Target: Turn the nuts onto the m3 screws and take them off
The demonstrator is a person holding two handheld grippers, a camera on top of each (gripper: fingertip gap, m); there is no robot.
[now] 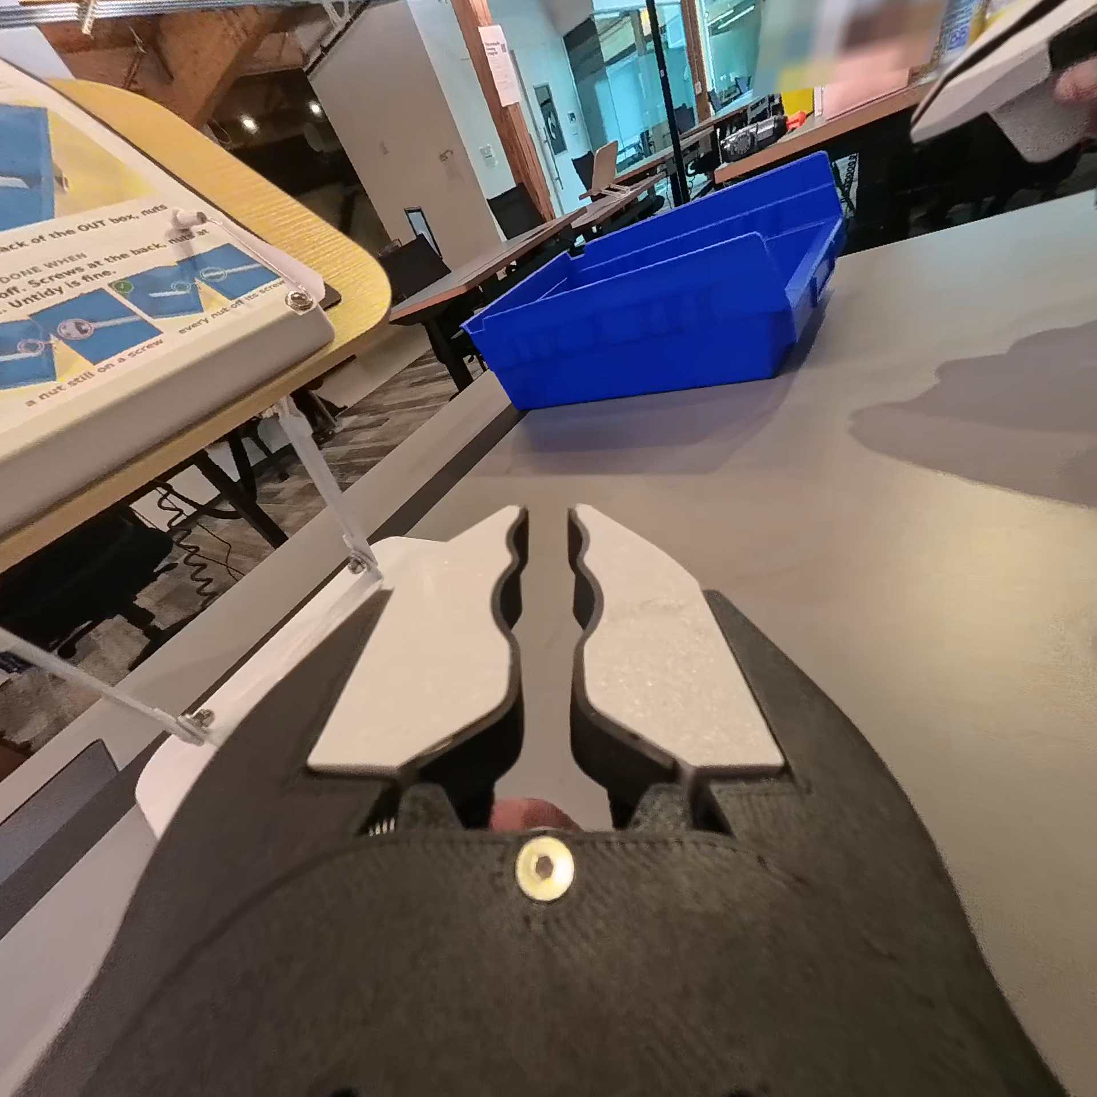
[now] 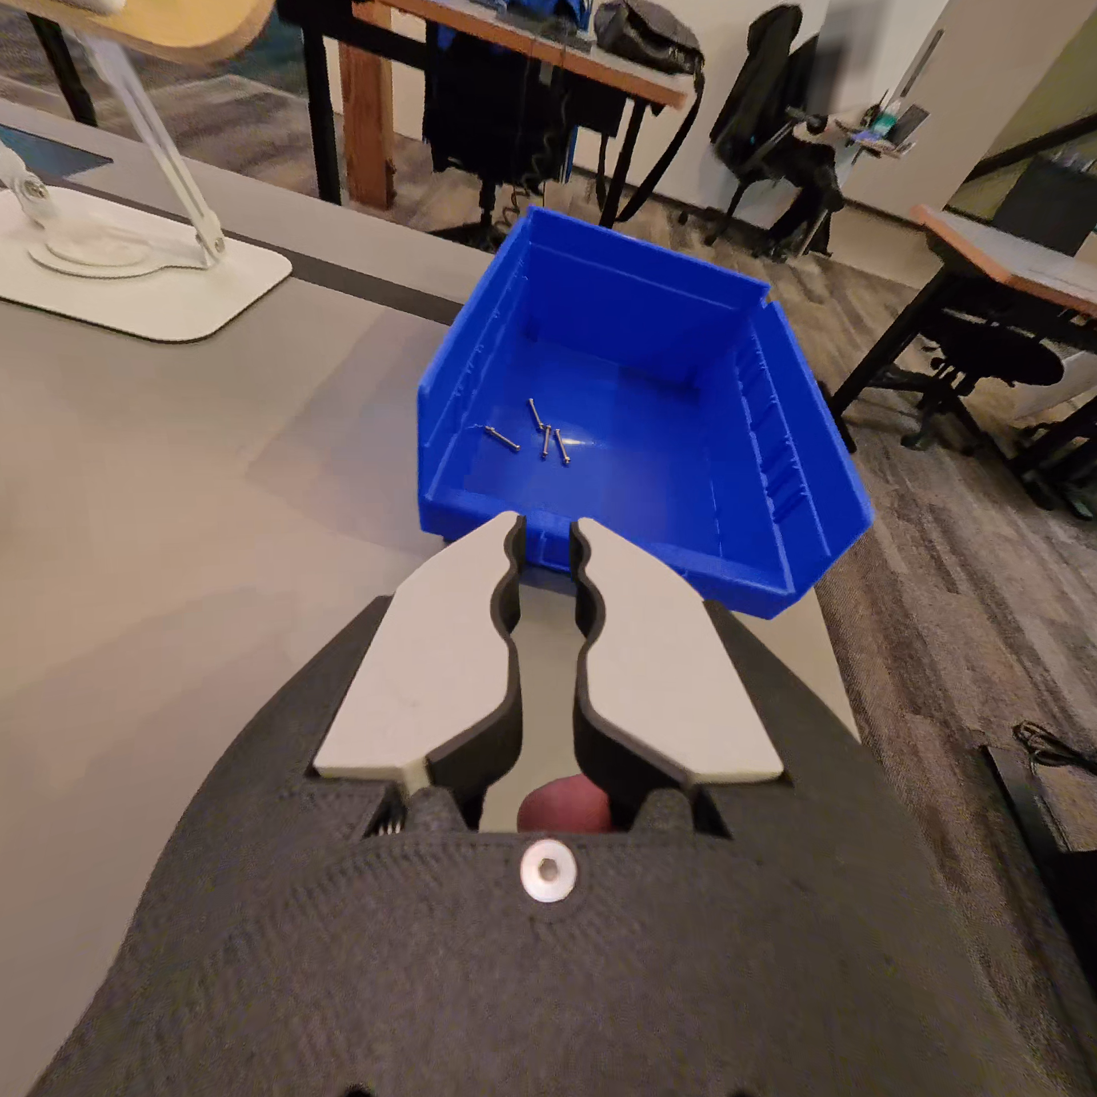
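**Two empty tools before the blue bin of M3 screws**

*Left wrist view.* The left tool [image 1: 547, 513] fills the lower centre of the frame, low over the grey surface [image 1: 771, 534]. Its fingers stand slightly apart with a narrow gap and nothing between them. The blue bin [image 1: 653, 332] sits in the upper centre, well apart from the tips; from this low angle its contents are hidden. An instruction board [image 1: 148, 308] on a clear stand occupies the upper left. The right tool [image 1: 1003, 71] shows at the upper right corner.

*Right wrist view.* The right tool [image 2: 547, 522], likewise narrowly parted and empty, has its tips just short of the bin's near wall [image 2: 742, 570]. Four screws [image 2: 543, 430] lie loosely clustered on the bin floor, above and beyond the tips at centre frame. No nuts can be made out.

*Handling.* The screws look thin, rigid, light and smooth, so likely to roll or slip. A grip across the shank near the head seems soundest, leaving the threaded end free.
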